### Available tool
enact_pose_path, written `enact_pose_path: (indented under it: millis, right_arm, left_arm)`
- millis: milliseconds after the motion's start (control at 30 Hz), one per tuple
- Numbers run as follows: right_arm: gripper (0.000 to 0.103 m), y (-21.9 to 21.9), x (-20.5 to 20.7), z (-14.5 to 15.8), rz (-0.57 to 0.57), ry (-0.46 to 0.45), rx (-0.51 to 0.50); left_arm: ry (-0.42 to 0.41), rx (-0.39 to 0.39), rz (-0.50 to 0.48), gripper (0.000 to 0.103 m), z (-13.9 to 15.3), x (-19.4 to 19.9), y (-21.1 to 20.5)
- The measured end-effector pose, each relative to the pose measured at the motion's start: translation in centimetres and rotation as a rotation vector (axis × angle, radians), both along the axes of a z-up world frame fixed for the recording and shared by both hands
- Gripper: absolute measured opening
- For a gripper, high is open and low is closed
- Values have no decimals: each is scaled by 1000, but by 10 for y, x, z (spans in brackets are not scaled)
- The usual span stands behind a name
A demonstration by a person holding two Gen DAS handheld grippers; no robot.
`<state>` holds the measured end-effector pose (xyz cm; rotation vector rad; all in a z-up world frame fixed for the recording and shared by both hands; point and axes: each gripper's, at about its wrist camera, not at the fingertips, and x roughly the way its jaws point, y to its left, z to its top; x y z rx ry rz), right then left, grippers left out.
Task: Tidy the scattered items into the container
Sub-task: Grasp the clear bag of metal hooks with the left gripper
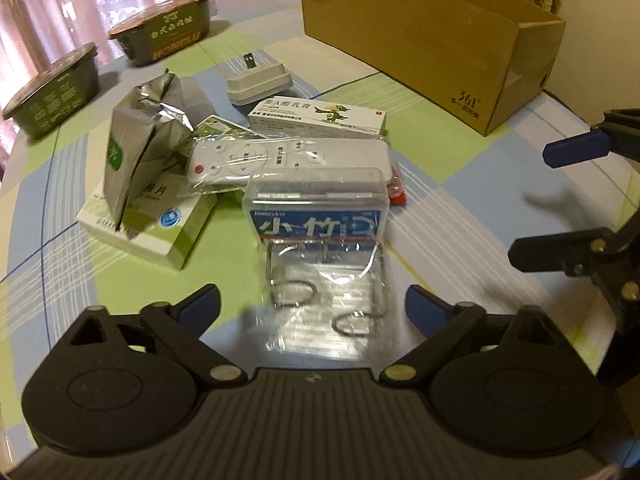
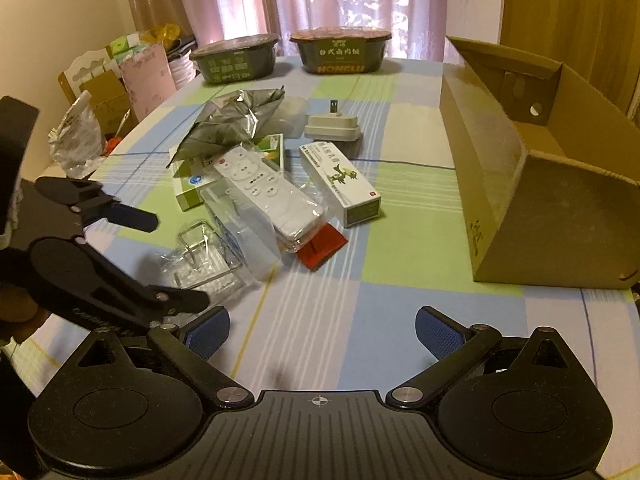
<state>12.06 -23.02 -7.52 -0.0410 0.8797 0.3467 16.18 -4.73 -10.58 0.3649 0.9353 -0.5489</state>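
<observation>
A heap of items lies mid-table: a clear packet of metal hooks [image 1: 328, 300] [image 2: 204, 260], a blue-labelled clear box [image 1: 318, 216], a wrapped white remote [image 1: 280, 158] [image 2: 268, 196], an ointment carton [image 1: 320, 116] [image 2: 344, 184], a white charger plug [image 1: 260, 80] [image 2: 332, 126], a silver foil pouch [image 1: 144, 140] [image 2: 236, 120] and a green-white medicine box [image 1: 148, 224]. My left gripper [image 1: 312, 304] [image 2: 180, 260] is open, its fingers either side of the hook packet. My right gripper [image 2: 324, 328] [image 1: 560, 204] hangs open over bare tablecloth. The open cardboard box [image 1: 432, 40] [image 2: 540, 184] stands on the right.
Two dark lidded food bowls [image 2: 236, 60] [image 2: 340, 52] sit at the table's far edge by the curtain. A red flat item [image 2: 322, 246] pokes out under the remote. Bags and cartons [image 2: 100, 92] are stacked off the table's left side.
</observation>
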Motion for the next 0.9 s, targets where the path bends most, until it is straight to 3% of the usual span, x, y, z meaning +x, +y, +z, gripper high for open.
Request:
enact_pose_path:
  millis: [167, 300, 400, 667, 767, 900]
  right_arm:
    - [103, 0, 7, -5, 3, 0, -3]
    - [103, 0, 10, -8, 4, 1, -5]
    - [103, 2, 12, -9, 19, 3, -4]
    - [103, 28, 23, -4, 114, -34, 17]
    - [76, 44, 32, -5, 184, -52, 3]
    - [76, 62, 48, -10, 239, -76, -51]
  left_arm:
    - [21, -16, -18, 91, -9, 12, -3]
    - [51, -41, -16, 72, -12, 18, -3]
    - [60, -48, -10, 64, -9, 16, 0]
    - [71, 18, -3, 63, 0, 0, 31]
    - [65, 44, 15, 68, -2, -4, 42]
    - [72, 30, 34, 72, -4, -4, 50]
